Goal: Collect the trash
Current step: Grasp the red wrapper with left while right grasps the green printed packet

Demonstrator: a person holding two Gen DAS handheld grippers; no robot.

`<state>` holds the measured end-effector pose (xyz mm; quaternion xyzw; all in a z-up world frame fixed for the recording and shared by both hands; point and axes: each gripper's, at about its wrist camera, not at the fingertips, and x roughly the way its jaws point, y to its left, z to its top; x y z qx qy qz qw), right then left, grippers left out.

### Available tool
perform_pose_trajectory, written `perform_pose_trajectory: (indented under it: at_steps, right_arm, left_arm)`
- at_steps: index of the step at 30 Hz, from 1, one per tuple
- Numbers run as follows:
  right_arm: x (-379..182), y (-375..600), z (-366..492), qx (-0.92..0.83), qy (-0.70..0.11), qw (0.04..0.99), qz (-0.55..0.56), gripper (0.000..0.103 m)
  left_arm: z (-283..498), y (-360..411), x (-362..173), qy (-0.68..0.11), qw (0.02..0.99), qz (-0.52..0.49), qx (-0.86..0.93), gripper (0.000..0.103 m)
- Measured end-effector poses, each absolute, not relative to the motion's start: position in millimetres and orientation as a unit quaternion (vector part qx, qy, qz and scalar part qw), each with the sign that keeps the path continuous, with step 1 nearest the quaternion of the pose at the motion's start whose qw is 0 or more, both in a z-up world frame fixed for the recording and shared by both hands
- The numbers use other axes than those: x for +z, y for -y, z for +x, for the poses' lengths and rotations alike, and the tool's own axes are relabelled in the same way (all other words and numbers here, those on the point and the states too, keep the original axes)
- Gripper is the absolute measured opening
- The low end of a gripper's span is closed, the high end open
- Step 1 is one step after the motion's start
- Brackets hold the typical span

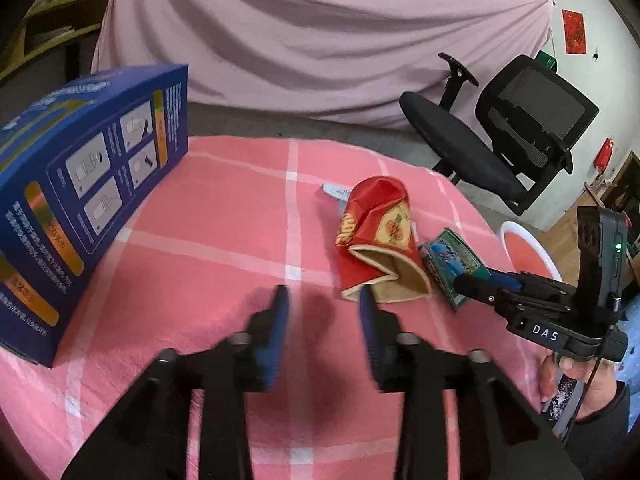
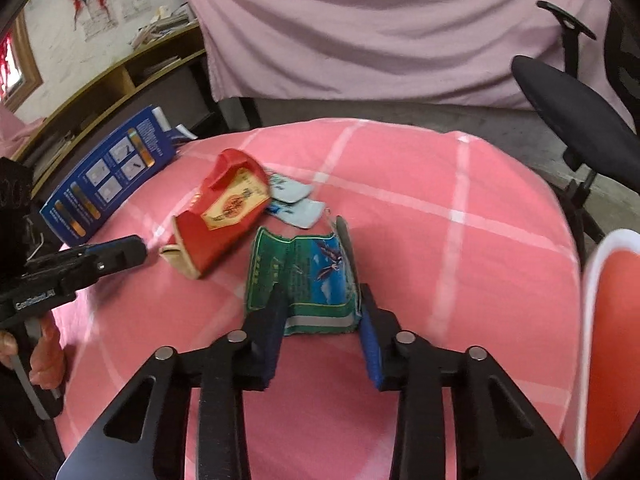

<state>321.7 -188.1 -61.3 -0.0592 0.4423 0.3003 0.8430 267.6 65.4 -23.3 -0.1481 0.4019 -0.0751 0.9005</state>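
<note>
Right wrist view looks down on the green wrapper, which lies flat on the pink checked cloth, its long axis running away from the camera toward the pale blue packets beyond it. The right gripper brackets the wrapper's near end, one blue pad at each side edge; the pads seem to touch it, though blur keeps me from saying they truly pinch. Just left of the wrapper lies the crushed red paper cup on its side, open mouth toward the camera and the left gripper, whose tips sit beside that mouth. From the left wrist view, the left gripper has its fingers apart with nothing between them, the right-hand finger close against the cup's rim. Well left of the wrapper stands a blue box. Right of the wrapper sits a white-rimmed red bin; its contents are out of sight.
</note>
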Motion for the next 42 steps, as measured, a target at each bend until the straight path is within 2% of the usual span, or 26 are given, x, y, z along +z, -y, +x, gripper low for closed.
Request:
perform_pose_trajectory:
  at_steps: [2, 8, 13, 14, 16, 18, 20, 24, 27, 30, 36, 42]
  right_arm:
    - [-60, 198, 323, 0.287, -0.44, 0.849, -0.056, 0.028]
    - [-54, 229, 327, 0.256, -0.434, 0.863, -0.026, 0.028]
    - [-52, 246, 331, 0.249, -0.428, 0.868, 0.008, 0.03]
    - [-51, 249, 331, 0.25, -0.426, 0.87, 0.016, 0.032]
    - [-49, 253, 331, 0.248, -0.42, 0.873, 0.023, 0.047]
    - [-47, 252, 330, 0.251, -0.414, 0.875, 0.022, 0.048]
    - [-46, 247, 330, 0.252, -0.41, 0.876, 0.017, 0.053]
    - [-46, 235, 331, 0.263, -0.409, 0.874, 0.003, 0.058]
    - [-47, 220, 331, 0.273, -0.408, 0.871, -0.016, 0.066]
    - [-51, 204, 329, 0.282, -0.412, 0.865, -0.047, 0.074]
    - [-61, 190, 331, 0.276, -0.428, 0.857, -0.074, 0.075]
    - [-65, 179, 334, 0.272, -0.431, 0.855, -0.095, 0.076]
  left_arm:
    - [269, -57, -21, -0.397, 0.903, -0.141, -0.082, 0.037]
    - [287, -26, -20, -0.401, 0.904, -0.113, -0.096, 0.053]
    - [309, -12, -27, -0.422, 0.896, -0.102, -0.092, 0.054]
    - [313, -10, -28, -0.424, 0.896, -0.098, -0.088, 0.054]
    - [320, -6, -29, -0.429, 0.896, -0.087, -0.079, 0.054]
    - [324, -1, -32, -0.434, 0.896, -0.068, -0.068, 0.054]
    - [326, 3, -39, -0.442, 0.894, -0.046, -0.056, 0.055]
    - [322, -2, -42, -0.431, 0.898, -0.06, -0.068, 0.053]
    - [315, -9, -41, -0.42, 0.9, -0.077, -0.084, 0.047]
    - [309, -12, -39, -0.413, 0.902, -0.087, -0.091, 0.047]
    - [301, -34, -38, -0.396, 0.9, -0.152, -0.102, 0.047]
    - [300, -47, -31, -0.385, 0.904, -0.164, -0.092, 0.047]
